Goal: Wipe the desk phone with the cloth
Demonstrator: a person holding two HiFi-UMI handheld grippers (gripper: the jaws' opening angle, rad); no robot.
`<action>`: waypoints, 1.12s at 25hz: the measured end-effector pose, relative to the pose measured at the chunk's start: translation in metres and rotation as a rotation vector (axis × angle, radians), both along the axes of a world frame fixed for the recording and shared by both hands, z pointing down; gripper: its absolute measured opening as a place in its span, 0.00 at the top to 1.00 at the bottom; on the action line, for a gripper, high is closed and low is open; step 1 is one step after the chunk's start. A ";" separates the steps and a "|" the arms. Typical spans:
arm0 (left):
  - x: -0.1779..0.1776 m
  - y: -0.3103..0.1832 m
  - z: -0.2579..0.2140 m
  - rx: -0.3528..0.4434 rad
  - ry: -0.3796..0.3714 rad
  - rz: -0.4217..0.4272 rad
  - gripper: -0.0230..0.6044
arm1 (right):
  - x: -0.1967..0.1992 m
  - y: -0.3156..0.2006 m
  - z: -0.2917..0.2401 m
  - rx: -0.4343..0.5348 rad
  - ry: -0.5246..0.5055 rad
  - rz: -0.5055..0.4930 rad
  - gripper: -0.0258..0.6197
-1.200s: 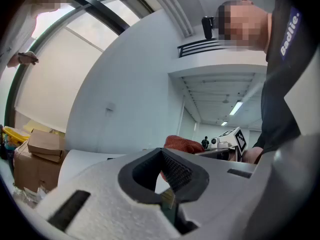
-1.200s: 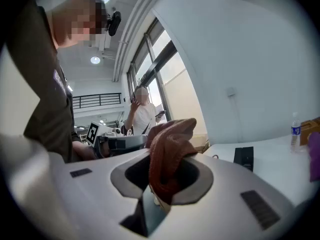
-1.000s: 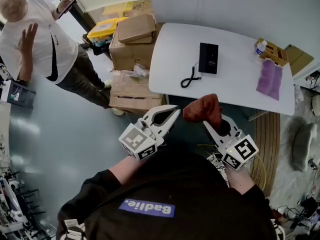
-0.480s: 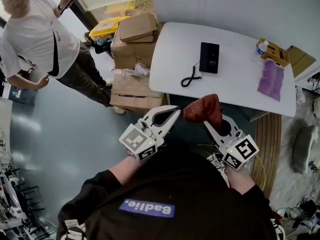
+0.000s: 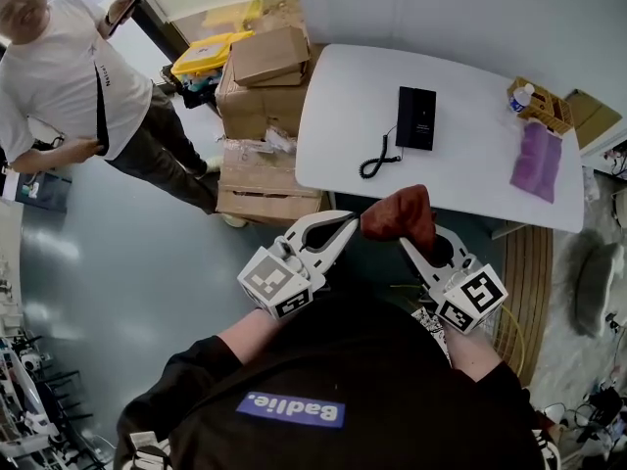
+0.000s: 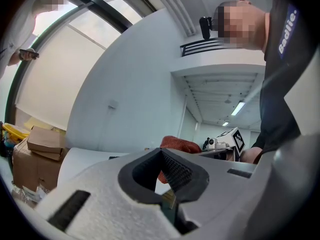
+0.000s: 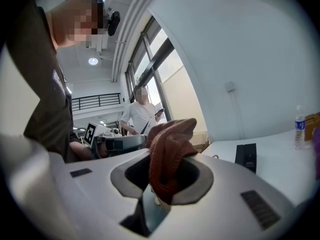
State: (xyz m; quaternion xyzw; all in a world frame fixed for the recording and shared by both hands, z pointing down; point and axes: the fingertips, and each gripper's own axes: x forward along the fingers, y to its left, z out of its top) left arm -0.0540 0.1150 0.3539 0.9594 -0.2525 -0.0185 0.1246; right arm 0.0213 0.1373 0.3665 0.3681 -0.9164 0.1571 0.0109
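A black desk phone [image 5: 415, 117] with a coiled cord [image 5: 376, 157] lies on the white table [image 5: 333, 116], also seen in the right gripper view as the phone [image 7: 245, 157]. My right gripper [image 5: 409, 231] is shut on a rust-red cloth [image 5: 400, 213], bunched between its jaws [image 7: 167, 156], and is held just short of the table's near edge. My left gripper [image 5: 343, 225] is shut with nothing in it, close beside the cloth [image 6: 178, 145].
A purple cloth [image 5: 536, 159], a small box [image 5: 544, 104] and a water bottle [image 5: 520, 95] sit at the table's right end. Cardboard boxes [image 5: 263, 125] are stacked left of the table. A person in white [image 5: 83, 86] stands at the far left.
Both grippers have stayed nearly still, with the cloth held. The person at the left has lowered an arm and shifted stance.
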 end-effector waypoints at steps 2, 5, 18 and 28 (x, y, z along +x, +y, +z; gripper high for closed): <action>0.000 -0.013 0.001 -0.001 0.008 0.015 0.95 | -0.001 -0.011 0.002 -0.005 0.011 0.016 0.82; -0.001 -0.038 -0.001 0.012 0.006 0.036 0.95 | -0.001 -0.032 0.003 -0.011 0.024 0.040 0.82; -0.017 -0.153 -0.012 0.054 0.011 0.146 0.95 | -0.021 -0.143 -0.008 -0.002 0.053 0.150 0.82; 0.013 -0.206 0.003 0.007 0.001 0.117 0.95 | 0.012 -0.201 0.016 -0.048 0.045 0.136 0.82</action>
